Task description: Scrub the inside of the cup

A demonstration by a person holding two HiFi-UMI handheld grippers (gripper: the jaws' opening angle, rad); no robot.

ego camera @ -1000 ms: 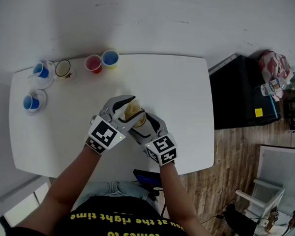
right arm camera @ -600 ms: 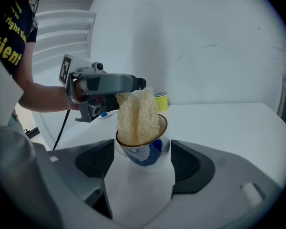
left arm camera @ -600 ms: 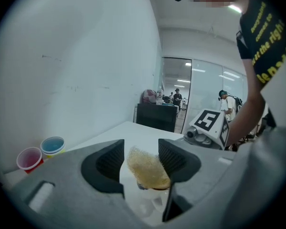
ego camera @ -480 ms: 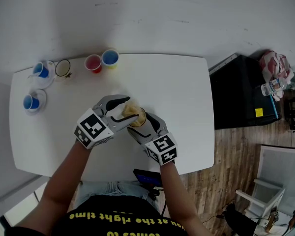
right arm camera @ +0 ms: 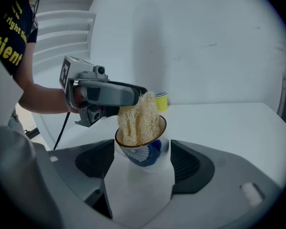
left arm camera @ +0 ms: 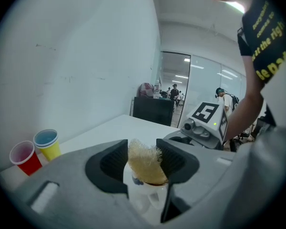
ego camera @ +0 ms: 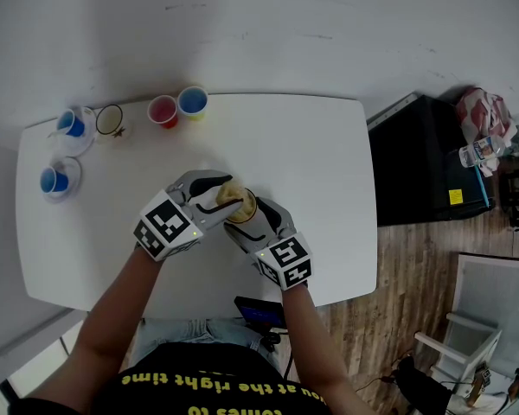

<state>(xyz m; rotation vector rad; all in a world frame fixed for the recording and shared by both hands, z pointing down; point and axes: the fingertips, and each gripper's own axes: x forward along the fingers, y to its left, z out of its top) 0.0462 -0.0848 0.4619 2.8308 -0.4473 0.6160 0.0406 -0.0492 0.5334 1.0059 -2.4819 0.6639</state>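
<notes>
Here the cup [right arm camera: 142, 152], white with a blue pattern and a brown rim, sits near the middle of the white tabletop [ego camera: 316, 150], just in front of the person. It is caught between the two pads of the right tongs [right arm camera: 142, 162], which close narrowly on its sides. Its mouth tips a little toward the right gripper view's camera. Whether its base touches the tabletop cannot be told.

The left tongs [left arm camera: 142, 149] come in from the other side and pinch a tan, fibrous loofah scrubber [left arm camera: 145, 165], with their pads tight against it. The lower end of the scrubber is pushed down into the mouth of the cup, and its upper end stands above the rim. In the left gripper view the cup's white handle shows below the scrubber, facing that camera. From the head view the two tongs meet tip to tip over the cup, the left from the person's left and the right from below.

At the far edge of the tabletop a red paper cup [ego camera: 163, 111] and a yellow paper cup [ego camera: 193, 102] with a blue inside stand just beside each other, well apart from the work. Toward the left edge are two small blue cups on saucers [ego camera: 69, 124] [ego camera: 54, 180], with a dark-rimmed cup [ego camera: 111, 119] near the farther one. A black cabinet [ego camera: 424, 167] stands on the wooden floor [ego camera: 415, 275] to the right of the tabletop.
</notes>
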